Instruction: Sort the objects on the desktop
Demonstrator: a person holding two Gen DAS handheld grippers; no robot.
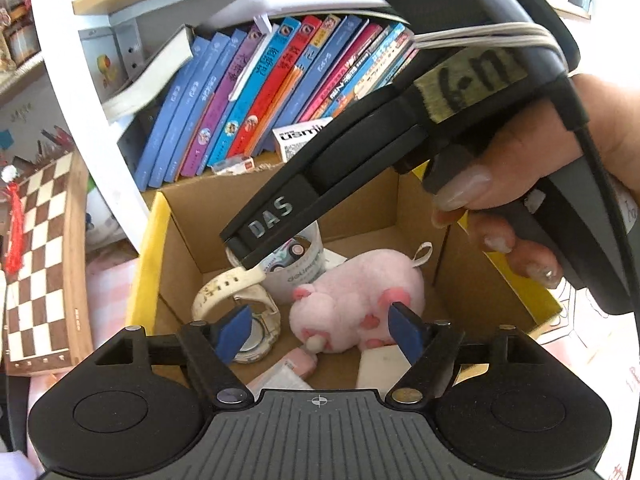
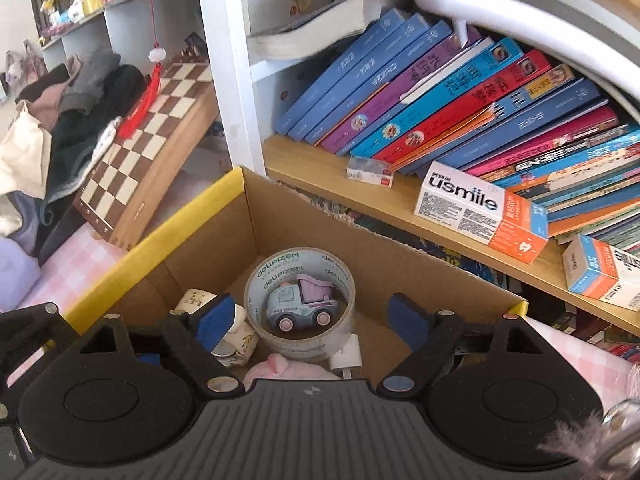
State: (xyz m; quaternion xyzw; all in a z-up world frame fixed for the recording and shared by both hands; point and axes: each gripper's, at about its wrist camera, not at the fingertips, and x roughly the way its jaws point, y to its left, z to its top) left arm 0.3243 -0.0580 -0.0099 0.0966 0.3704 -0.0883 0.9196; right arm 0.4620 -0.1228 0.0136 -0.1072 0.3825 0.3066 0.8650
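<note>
A: Are both tools gaping?
B: Yes, left tool (image 1: 320, 330) and right tool (image 2: 310, 320) hold nothing.
A: The pink plush pig (image 1: 356, 304)?
B: Inside the cardboard box (image 2: 192, 232), beside the tape roll (image 2: 300, 300).

A pink-checked tabletop (image 2: 76, 264) carries an open cardboard box (image 2: 248, 216) with yellow-taped rims. Left of the box a wooden chessboard (image 2: 152, 136) leans. Behind the box a wooden shelf (image 2: 320, 172) holds slanting books (image 2: 460, 112) and a toothpaste carton (image 2: 480, 212).
</note>
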